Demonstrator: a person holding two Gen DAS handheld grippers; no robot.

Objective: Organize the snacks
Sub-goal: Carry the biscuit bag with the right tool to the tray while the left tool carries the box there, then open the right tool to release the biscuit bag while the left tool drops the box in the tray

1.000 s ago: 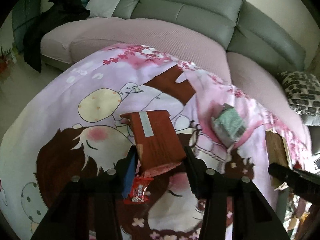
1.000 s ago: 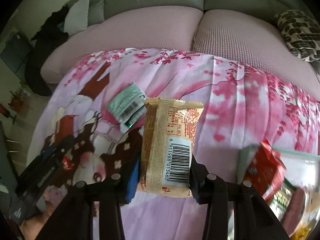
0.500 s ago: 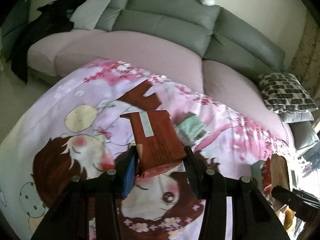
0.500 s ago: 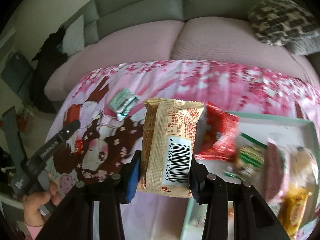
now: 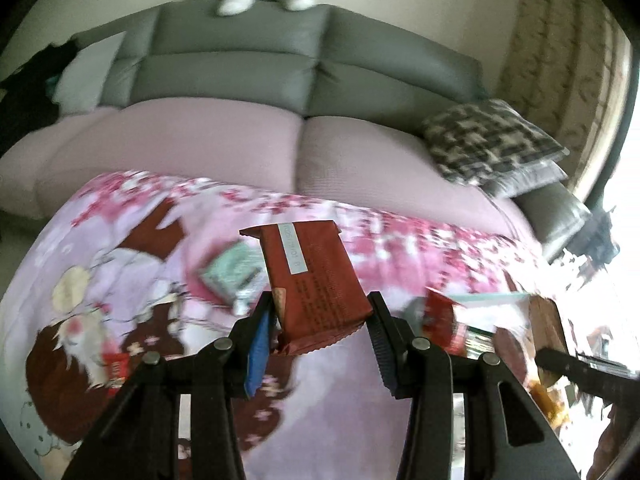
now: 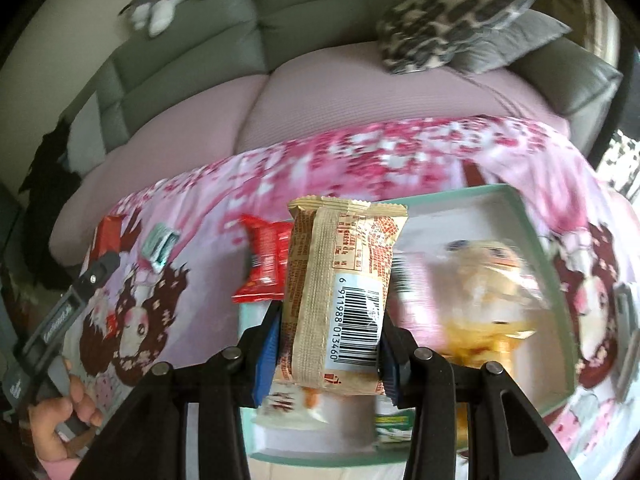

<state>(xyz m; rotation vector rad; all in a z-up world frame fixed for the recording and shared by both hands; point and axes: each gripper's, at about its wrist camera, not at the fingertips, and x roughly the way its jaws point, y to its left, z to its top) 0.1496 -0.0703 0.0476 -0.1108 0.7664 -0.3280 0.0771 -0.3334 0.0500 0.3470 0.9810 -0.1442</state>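
Both hands have swung toward the tray since 1 second ago: in the right wrist view the mint-rimmed tray (image 6: 532, 232), then only a sliver at 4 o'clock, now fills the lower right, and in the left wrist view the tray corner has come in at 3 o'clock.

Each hand-held gripper is clamped on 1 snack. The left hand-held gripper (image 5: 320, 320) grips a dark red packet (image 5: 316, 280) by its lower end, above the cartoon-print cloth (image 5: 120, 280). The right hand-held gripper (image 6: 328, 344) pinches a tan packet (image 6: 340, 292) with a barcode, held over the tray's near left part.

I judge this the carry-and-drop step. Next, the right hand needs to lower the tan packet into a free spot and open, while the left hand finishes its approach.

A green pouch (image 5: 232, 276) and a small red wrapper (image 5: 116, 368) lie on the cloth, not yet collected. Motion blur smears the tray's contents; a red bag (image 6: 268, 264) and yellowish packs (image 6: 488, 300) show, but no labels or dividers can be made out.
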